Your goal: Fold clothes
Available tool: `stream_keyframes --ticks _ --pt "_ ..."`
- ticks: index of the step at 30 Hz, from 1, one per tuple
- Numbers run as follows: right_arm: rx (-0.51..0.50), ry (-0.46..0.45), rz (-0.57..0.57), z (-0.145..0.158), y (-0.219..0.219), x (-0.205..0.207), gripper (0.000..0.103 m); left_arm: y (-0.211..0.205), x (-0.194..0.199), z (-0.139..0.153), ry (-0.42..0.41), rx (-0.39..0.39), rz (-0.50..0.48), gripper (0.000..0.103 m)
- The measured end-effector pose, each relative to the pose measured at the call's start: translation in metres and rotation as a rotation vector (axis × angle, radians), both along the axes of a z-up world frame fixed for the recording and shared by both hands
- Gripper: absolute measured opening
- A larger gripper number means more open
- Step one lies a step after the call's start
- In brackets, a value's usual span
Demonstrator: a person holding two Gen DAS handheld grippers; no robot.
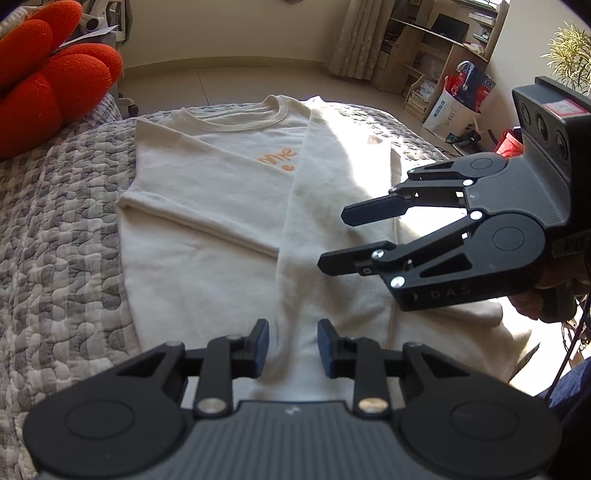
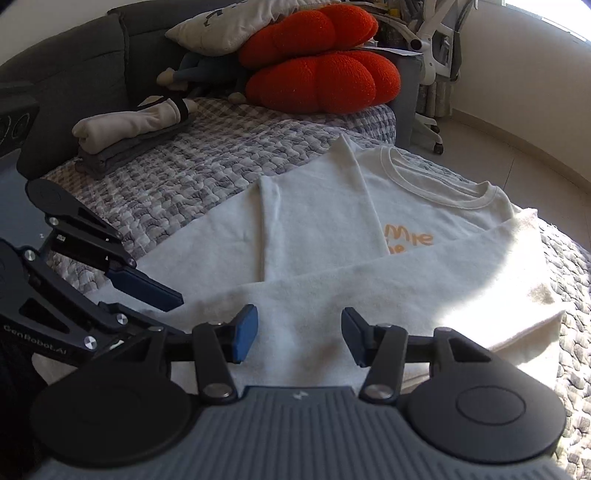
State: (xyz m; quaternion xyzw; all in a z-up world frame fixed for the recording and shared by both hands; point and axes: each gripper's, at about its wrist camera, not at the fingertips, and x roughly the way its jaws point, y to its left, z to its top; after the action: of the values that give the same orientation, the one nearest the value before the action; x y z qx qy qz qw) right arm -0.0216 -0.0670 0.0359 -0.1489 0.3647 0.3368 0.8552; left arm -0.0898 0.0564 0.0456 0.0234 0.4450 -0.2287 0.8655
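Note:
A cream sweatshirt [image 1: 221,177] with orange lettering lies face up on a grey quilted cover [image 1: 62,236], neckline at the far end. One side is folded over its middle as a long band [image 1: 332,184], and a sleeve lies across the chest. My left gripper [image 1: 293,347] hovers over the near hem, jaws apart, nothing between the blue pads. To its right, my right gripper [image 1: 334,240] is open above the folded band. In the right wrist view the right gripper [image 2: 299,332] stands open over the sweatshirt [image 2: 325,229], with the left gripper [image 2: 171,314] open beside it.
Orange cushions [image 2: 321,81] and a pale pillow [image 2: 229,29] sit at the head of the bed. A stack of folded clothes [image 2: 125,129] lies on the cover. Beyond the bed's far edge are bare floor, a white office chair [image 2: 436,44], shelves [image 1: 436,48] and a paper bag [image 1: 454,107].

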Motion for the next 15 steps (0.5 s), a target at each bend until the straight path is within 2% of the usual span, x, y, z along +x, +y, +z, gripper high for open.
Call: stream_keyframes --ticks 2,7,11,15 --pt "-0.034 -0.052 0.033 -0.006 0.006 -0.011 0.057 0.006 0.002 0.004 -0.006 -0.017 0.025 0.030" --pt "-0.034 -0.017 0.095 -0.001 0.020 -0.028 0.057 0.019 0.010 0.007 -0.007 -0.050 0.112 0.034" --pt "-0.084 -0.069 0.221 -0.005 0.044 -0.062 0.057 0.020 0.012 0.005 0.005 -0.053 0.126 0.034" --pt "-0.103 -0.085 0.258 -0.001 0.049 -0.074 0.055 0.019 0.009 0.006 -0.002 -0.053 0.117 0.034"
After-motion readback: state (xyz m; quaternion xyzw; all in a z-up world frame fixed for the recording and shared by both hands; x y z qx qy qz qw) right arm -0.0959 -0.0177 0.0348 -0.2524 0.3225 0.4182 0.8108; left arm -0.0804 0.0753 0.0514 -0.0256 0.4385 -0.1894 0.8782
